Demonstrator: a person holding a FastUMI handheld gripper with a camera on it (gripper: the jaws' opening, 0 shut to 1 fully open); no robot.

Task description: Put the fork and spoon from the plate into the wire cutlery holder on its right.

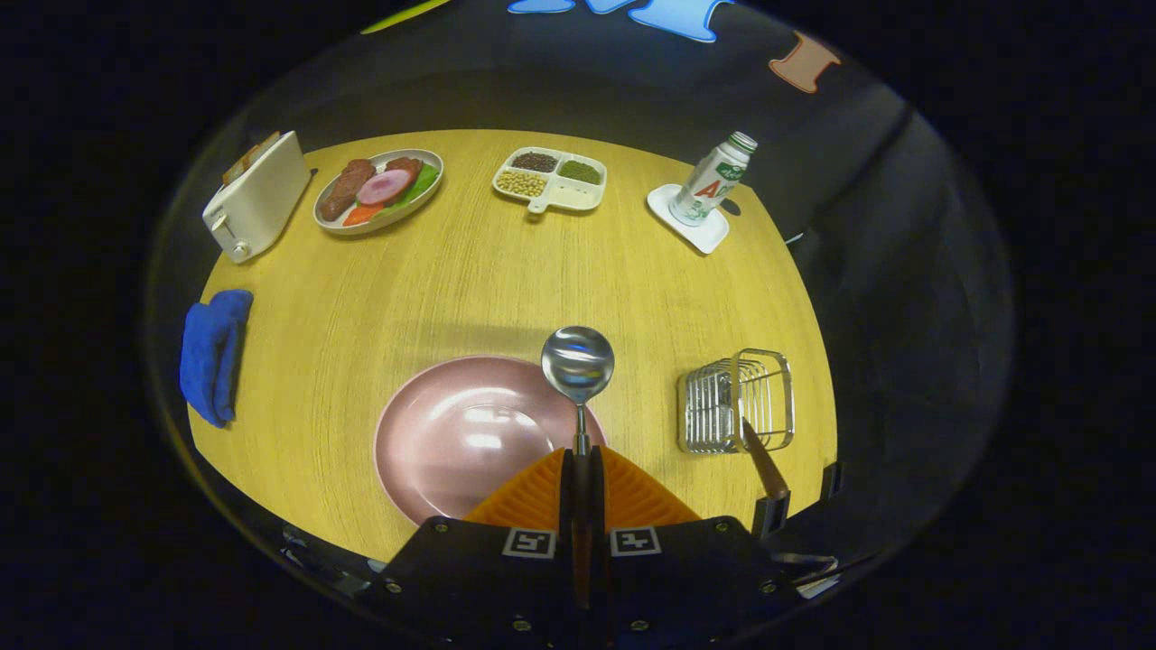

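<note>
Spoon (578, 363) gripped by handle in clenched claw (578, 469), raised above emptied plate (456, 433). Transfer to wire holder (736, 402), at surface's right edge, judged next.

The claw (578, 469) has two orange fingers (533, 496) with thin ridges running across them, and each one is shaped like a wedge that gets wider toward the body. The two fingers sit close side by side with just a thin dark line between them. Behind them is a black body with flat slanted sides, small round screws near its corners and along its bottom, and two little white squares with black patterns, one on each side of the middle.
</note>
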